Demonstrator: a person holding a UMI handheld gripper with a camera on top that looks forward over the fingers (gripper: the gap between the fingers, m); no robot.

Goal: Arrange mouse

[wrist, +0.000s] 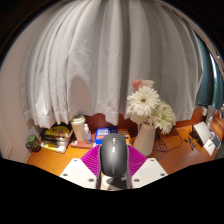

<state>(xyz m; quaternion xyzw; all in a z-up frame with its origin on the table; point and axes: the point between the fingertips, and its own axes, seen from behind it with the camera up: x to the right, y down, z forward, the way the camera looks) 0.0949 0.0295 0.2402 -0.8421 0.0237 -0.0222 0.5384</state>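
The tool [114, 176] is clamped on a grey mouse [114, 158], which sits upright between its pink pads [91, 160], lifted above the tabletop [60, 157]. Beyond it stand a vase of white flowers [147, 112], what looks like a jar [79, 128] and pale curtains [100, 60].

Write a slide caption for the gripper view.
Hand-held gripper shut on a grey mouse above a desk, white flowers beyond.
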